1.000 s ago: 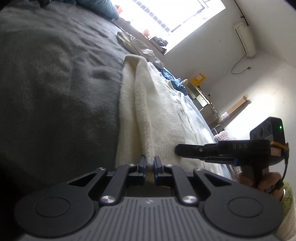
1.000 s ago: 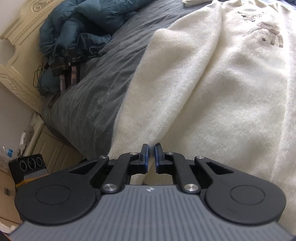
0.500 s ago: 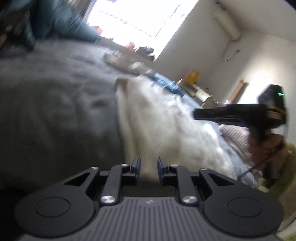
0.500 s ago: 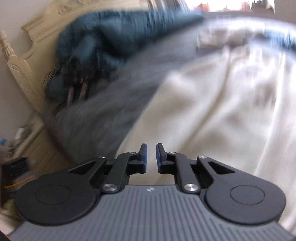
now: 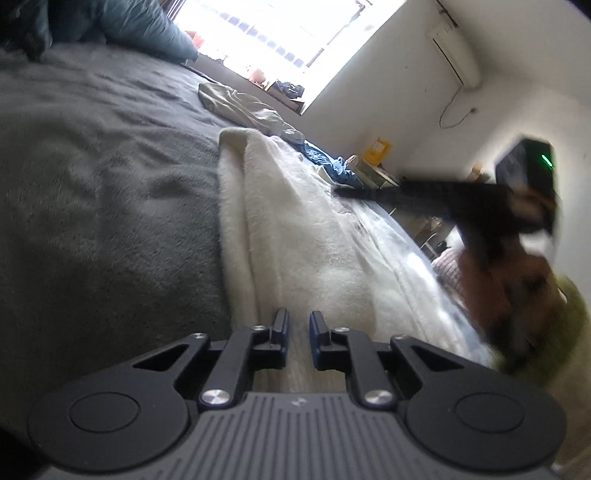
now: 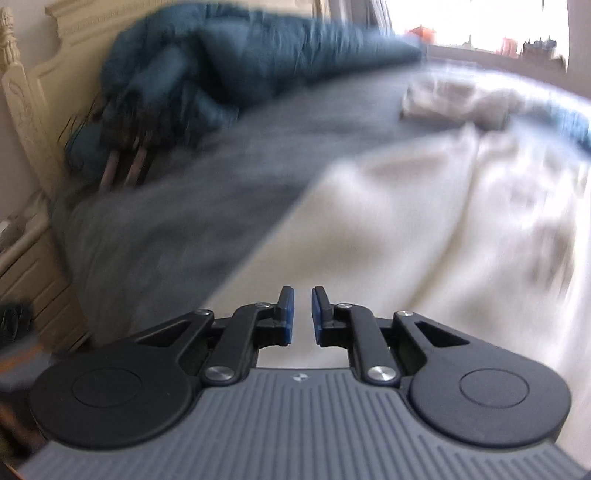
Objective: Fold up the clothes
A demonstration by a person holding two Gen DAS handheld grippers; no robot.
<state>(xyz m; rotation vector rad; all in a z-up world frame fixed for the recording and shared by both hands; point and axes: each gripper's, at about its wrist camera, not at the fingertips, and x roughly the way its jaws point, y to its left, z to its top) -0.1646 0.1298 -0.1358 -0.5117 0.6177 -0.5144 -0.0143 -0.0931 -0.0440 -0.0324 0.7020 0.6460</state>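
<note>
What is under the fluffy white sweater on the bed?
The white sweater lies on the grey blanket, which shows beside it and runs underneath. What else may be under the sweater is covered and cannot be seen.

Fleece garment (image 5: 317, 236) flat on bed blanket (image 5: 103, 192), blanket to its left. Crumpled cloth (image 5: 243, 107) beyond garment's far end. Duvet (image 6: 229, 55) heaped at headboard (image 6: 26, 99). Window (image 5: 280, 33) behind bed

Bright window (image 5: 280, 40) (blown out), white wall (image 5: 406, 110), cream headboard (image 6: 33, 92).
</note>
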